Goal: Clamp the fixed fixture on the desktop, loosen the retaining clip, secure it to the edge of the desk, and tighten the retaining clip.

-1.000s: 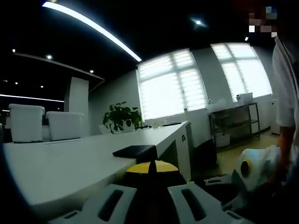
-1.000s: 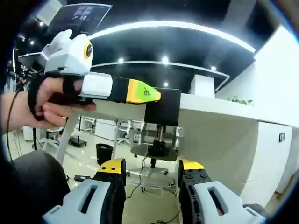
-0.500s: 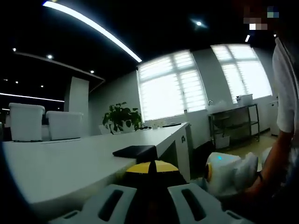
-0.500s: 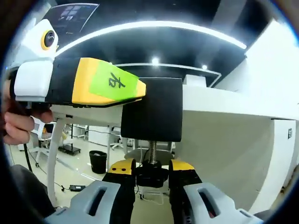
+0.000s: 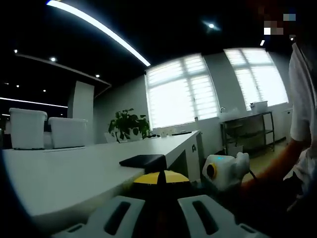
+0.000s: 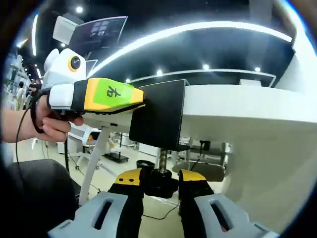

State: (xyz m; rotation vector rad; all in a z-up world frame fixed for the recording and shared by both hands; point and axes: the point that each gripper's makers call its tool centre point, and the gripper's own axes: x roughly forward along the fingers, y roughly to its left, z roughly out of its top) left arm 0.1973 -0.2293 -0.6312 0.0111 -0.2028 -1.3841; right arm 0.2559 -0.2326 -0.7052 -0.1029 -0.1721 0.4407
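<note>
Staying shut on the clamp knob (image 6: 160, 179), right gripper (image 6: 160, 179) swung leftward

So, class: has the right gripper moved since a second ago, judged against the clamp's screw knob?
Yes. The right gripper has closed in on the screw knob under the black fixture; its jaws now flank it.

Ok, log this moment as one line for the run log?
left gripper: holding black clamp fixture on desk edge | right gripper: jaws closed on screw knob | clip: tightness cannot tell
</note>
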